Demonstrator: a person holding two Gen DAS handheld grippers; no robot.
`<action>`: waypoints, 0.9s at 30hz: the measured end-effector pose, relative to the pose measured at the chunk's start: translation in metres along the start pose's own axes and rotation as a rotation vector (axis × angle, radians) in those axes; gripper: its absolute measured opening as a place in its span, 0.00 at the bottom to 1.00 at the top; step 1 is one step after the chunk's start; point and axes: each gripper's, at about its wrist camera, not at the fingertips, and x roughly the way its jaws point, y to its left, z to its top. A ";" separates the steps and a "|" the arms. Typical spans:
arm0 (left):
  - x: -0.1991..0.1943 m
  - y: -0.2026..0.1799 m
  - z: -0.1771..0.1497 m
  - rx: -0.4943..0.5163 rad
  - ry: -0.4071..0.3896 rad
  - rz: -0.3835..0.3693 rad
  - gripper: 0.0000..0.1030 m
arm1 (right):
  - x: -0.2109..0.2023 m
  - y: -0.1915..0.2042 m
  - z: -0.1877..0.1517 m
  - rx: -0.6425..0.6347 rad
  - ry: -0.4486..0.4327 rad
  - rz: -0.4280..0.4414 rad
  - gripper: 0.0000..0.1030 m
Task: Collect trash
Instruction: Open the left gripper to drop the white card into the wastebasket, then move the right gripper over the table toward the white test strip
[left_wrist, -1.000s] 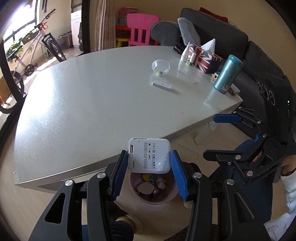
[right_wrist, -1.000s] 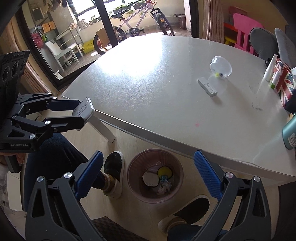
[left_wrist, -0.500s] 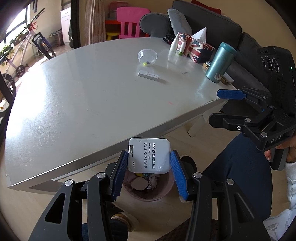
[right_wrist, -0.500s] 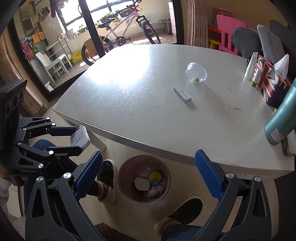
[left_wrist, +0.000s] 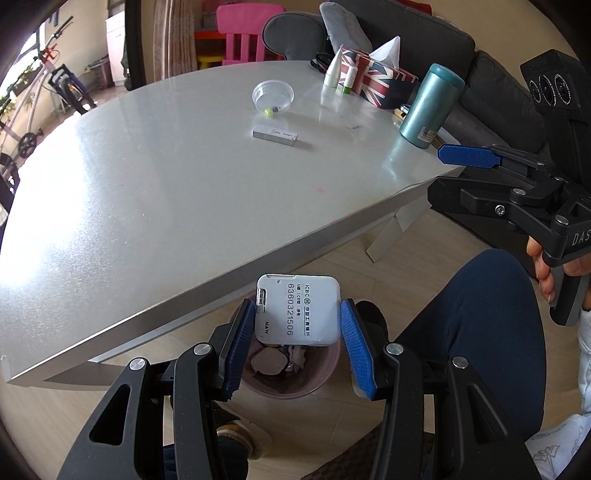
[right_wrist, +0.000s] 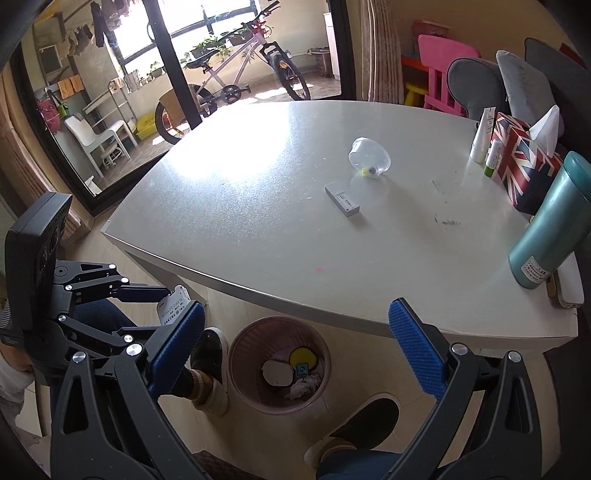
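Left claw (left_wrist: 297, 336) has sunk, white card device (left_wrist: 298, 309) clamped between its pads.

You have two grippers (left_wrist: 297, 345) (right_wrist: 295, 341), one white card (left_wrist: 298, 309), one bin (right_wrist: 243, 369), one table (left_wrist: 166, 177), one clear cup (left_wrist: 273, 96), one white stick (left_wrist: 275, 133), one teal flask (left_wrist: 430, 105), one tissue box (left_wrist: 373, 79), two small tubes (left_wrist: 332, 72) (left_wrist: 349, 81).

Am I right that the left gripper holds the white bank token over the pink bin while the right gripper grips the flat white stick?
Not quite. The right gripper is open and empty; the flat white stick lies on the table, as the right wrist view shows. The left gripper does hold the bank token over the pink bin.
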 end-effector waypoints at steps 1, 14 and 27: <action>0.000 0.000 0.001 0.000 -0.001 -0.003 0.49 | 0.000 -0.001 0.000 0.002 0.000 0.000 0.95; -0.013 0.008 0.006 -0.031 -0.054 0.019 0.92 | 0.003 -0.006 -0.001 0.010 -0.001 0.001 0.95; -0.024 0.020 0.016 -0.054 -0.084 0.031 0.92 | 0.022 -0.013 0.025 -0.041 0.012 -0.011 0.95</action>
